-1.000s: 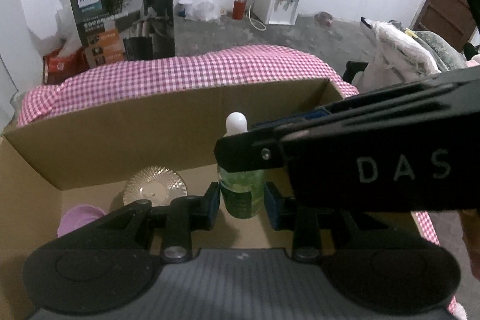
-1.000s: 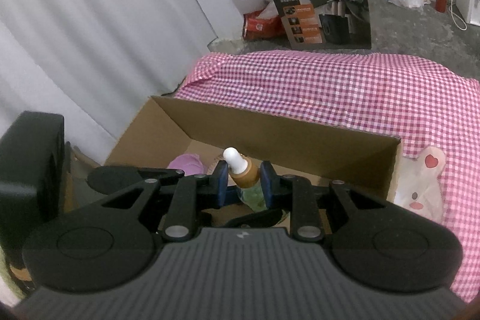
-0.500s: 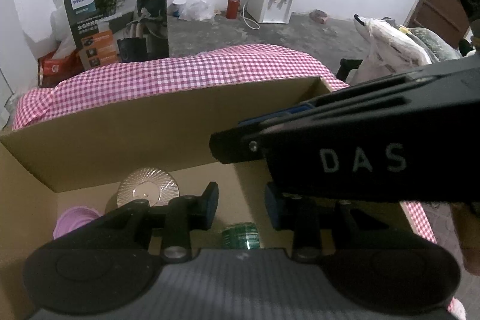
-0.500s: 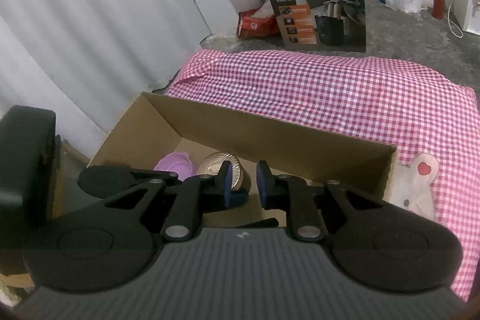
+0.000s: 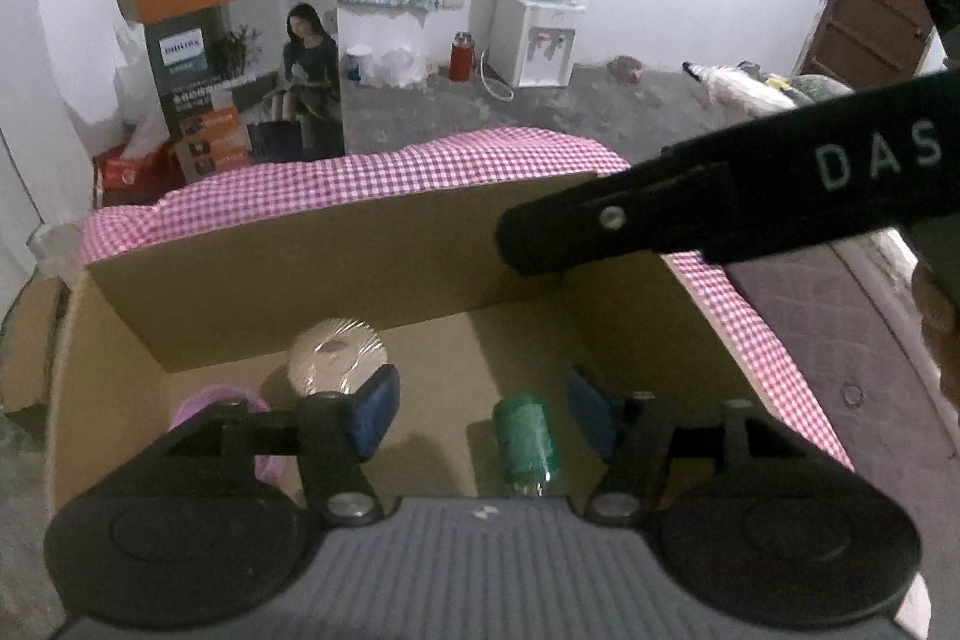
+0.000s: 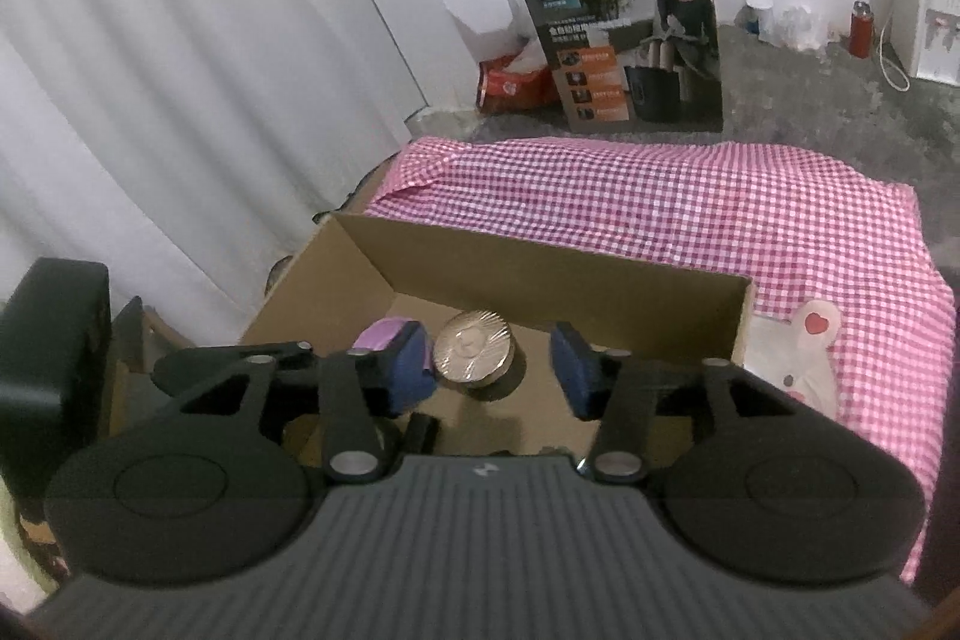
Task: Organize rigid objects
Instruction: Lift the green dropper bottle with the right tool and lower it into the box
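Three items are seen already inside the cardboard box (image 5: 336, 274): a green bottle (image 5: 527, 445) lying on its side on the box floor, a round gold-lidded tin (image 5: 336, 357) near the box's far wall, and a purple lid-like piece (image 5: 210, 403) in the box's left corner, partly hidden. The green bottle is judged placed, so that step reads as done. One more item, a white pouch with a heart print (image 6: 801, 361), is seen lying on the pink checked cloth (image 6: 690, 208) just outside the box's right wall; it is probably what is left, though its rigidity cannot be told. The left gripper (image 5: 480, 415) is held above the box with jaws parted; they have just been opening, and the bottle shows between them but well below, untouched. The right gripper (image 6: 492, 370) is likewise parted, having just been opening, nothing gripped; only the tin is framed between its fingers, down on the box floor.
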`<state>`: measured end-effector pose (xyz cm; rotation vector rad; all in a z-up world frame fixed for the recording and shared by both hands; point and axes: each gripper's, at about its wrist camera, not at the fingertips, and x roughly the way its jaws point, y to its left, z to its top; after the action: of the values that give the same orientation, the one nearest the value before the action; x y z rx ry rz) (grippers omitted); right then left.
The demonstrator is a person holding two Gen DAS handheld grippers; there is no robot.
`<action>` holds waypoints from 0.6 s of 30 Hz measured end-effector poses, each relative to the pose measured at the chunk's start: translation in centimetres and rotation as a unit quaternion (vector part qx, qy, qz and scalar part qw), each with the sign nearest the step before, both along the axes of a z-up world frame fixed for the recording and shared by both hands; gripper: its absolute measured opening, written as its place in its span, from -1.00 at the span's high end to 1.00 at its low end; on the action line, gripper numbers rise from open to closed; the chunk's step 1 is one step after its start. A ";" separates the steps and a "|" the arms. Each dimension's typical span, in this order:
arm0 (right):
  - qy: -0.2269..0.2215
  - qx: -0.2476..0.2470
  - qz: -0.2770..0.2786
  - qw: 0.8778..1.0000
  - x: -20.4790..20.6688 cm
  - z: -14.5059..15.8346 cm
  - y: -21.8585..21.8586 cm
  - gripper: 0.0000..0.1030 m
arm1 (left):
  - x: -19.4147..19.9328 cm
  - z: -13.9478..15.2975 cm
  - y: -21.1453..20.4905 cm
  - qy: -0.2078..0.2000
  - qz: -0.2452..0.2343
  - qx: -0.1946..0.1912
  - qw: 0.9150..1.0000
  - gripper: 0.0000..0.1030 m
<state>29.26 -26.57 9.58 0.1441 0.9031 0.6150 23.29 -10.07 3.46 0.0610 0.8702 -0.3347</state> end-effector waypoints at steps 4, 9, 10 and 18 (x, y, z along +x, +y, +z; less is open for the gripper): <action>0.007 -0.017 0.009 1.000 -2.2 1.0 0.2 0.03 | -3.1 0.9 1.5 -0.019 0.011 0.000 1.000 -0.48; 0.061 -0.052 0.029 0.996 -3.7 -0.1 2.1 0.03 | -6.8 1.8 4.2 -0.043 0.023 -0.012 0.999 -0.64; 0.076 -0.062 0.035 0.995 -3.9 -0.6 2.7 0.03 | -7.5 2.0 4.6 -0.050 0.027 -0.011 0.998 -0.67; 0.189 -0.164 0.038 0.967 -3.6 -5.8 6.2 0.03 | -11.5 2.2 6.6 -0.087 0.018 -0.012 0.996 -0.73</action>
<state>25.67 -20.37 3.76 -0.0754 1.3732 0.5073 11.78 -3.51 5.70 0.0510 0.6944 -0.3024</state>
